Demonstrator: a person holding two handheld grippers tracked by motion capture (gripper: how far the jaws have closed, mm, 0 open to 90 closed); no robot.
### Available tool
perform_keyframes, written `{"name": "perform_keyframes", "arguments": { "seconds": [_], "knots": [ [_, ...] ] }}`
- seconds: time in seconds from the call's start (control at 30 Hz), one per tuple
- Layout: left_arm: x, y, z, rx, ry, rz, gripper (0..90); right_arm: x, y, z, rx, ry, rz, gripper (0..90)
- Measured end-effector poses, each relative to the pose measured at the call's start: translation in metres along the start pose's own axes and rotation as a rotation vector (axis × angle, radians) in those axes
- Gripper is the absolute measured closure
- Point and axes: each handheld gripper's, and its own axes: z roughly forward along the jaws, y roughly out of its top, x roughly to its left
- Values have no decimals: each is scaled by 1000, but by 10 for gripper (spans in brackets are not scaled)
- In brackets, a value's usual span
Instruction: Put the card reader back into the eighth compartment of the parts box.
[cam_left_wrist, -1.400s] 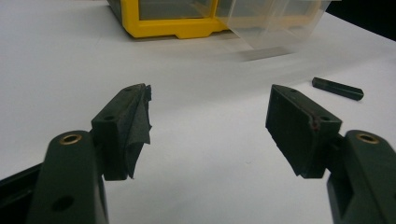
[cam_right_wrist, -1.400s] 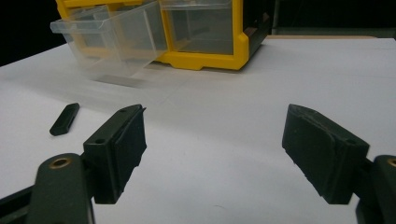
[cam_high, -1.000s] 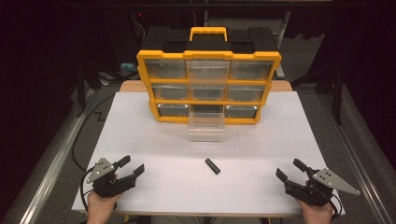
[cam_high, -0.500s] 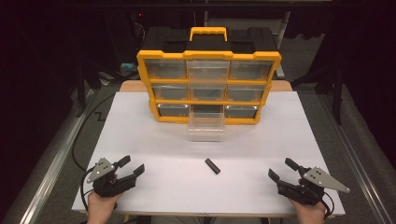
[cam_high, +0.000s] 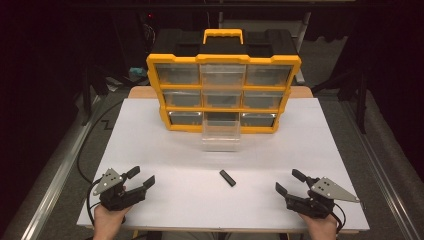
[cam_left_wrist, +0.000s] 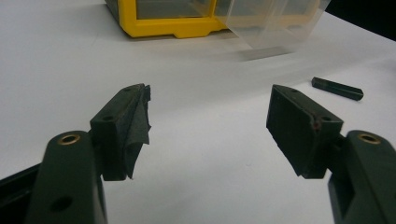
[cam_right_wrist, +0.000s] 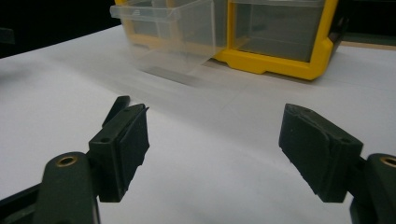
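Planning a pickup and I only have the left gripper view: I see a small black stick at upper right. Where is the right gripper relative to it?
Observer: In the high view the right gripper sits near the table's front edge, right of the stick, apart from it.
Operator: Is it open?
Observer: Yes, its jaws stand wide apart, holding nothing.
Operator: Which drawer is that clear one?
Observer: The bottom middle drawer of the yellow organizer, pulled out.

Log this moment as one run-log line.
left gripper: open, empty | right gripper: open, empty | black stick: on table between them | bottom-middle drawer: pulled out
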Motion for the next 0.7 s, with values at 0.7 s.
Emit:
{"name": "perform_keyframes", "arguments": {
  "seconds": [0.7],
  "knots": [
    [0,0,1,0,-2,-3,309,15,6,17,-10,61,-5,245]
  ]
}}
